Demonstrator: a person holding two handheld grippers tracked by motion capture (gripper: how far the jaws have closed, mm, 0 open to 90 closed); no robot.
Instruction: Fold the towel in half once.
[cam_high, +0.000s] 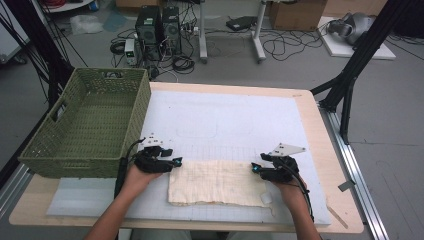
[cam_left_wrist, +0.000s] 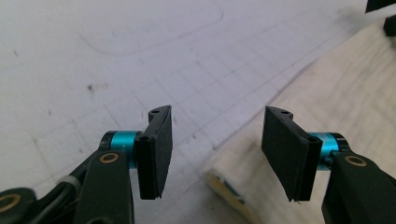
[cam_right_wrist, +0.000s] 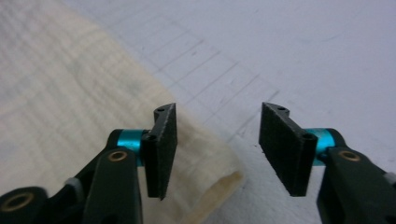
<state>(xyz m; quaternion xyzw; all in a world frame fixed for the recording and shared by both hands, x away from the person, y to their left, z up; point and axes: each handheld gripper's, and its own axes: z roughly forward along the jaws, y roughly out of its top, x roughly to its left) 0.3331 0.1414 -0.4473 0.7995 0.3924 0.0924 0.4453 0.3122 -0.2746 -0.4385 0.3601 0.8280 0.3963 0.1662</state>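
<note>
One folded cream cloth (cam_high: 216, 183) between two gaping, empty tongs, left (cam_high: 176, 162) and right (cam_high: 254, 168); one green basket (cam_high: 85, 125) alongside.

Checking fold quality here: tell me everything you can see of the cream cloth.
The cream cloth is a pale yellowish, finely ribbed fabric, folded into a long flat strip on the white gridded mat near the table's front edge. Its front edge is slightly uneven, and a small white tag sits at its front right corner. The left gripper view shows layered edges with a blue stripe. The left gripper and right gripper sit at its two far corners, jaws open, gripping nothing.
</note>
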